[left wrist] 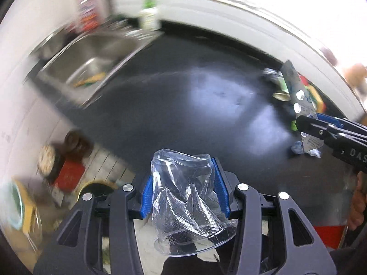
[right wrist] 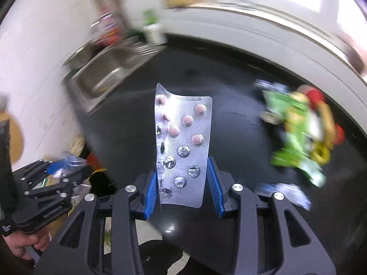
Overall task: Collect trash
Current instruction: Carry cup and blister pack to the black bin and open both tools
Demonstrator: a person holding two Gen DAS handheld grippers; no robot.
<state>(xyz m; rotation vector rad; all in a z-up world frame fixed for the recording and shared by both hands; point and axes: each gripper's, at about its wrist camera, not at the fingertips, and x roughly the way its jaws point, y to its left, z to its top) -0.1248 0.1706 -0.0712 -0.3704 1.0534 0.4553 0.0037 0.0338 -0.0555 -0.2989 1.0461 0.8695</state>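
Observation:
My left gripper (left wrist: 184, 184) is shut on a crushed clear plastic cup (left wrist: 183, 197) and holds it above the near edge of the black counter (left wrist: 183, 91). My right gripper (right wrist: 182, 184) is shut on a silver blister pack (right wrist: 183, 146) with some pink pills; the pack stands upright between the blue pads. The right gripper and its pack also show in the left wrist view (left wrist: 296, 96) at the right. A pile of green and red wrappers (right wrist: 298, 126) lies on the counter at the right, with crumpled blue-white scraps (right wrist: 284, 193) nearer me.
A steel sink (left wrist: 91, 61) sits at the counter's left end, with a green-capped bottle (left wrist: 149, 11) behind it. A white wall and window sill run along the back. Floor items show below the counter at left (left wrist: 66, 162). The left gripper appears at the left of the right wrist view (right wrist: 52, 178).

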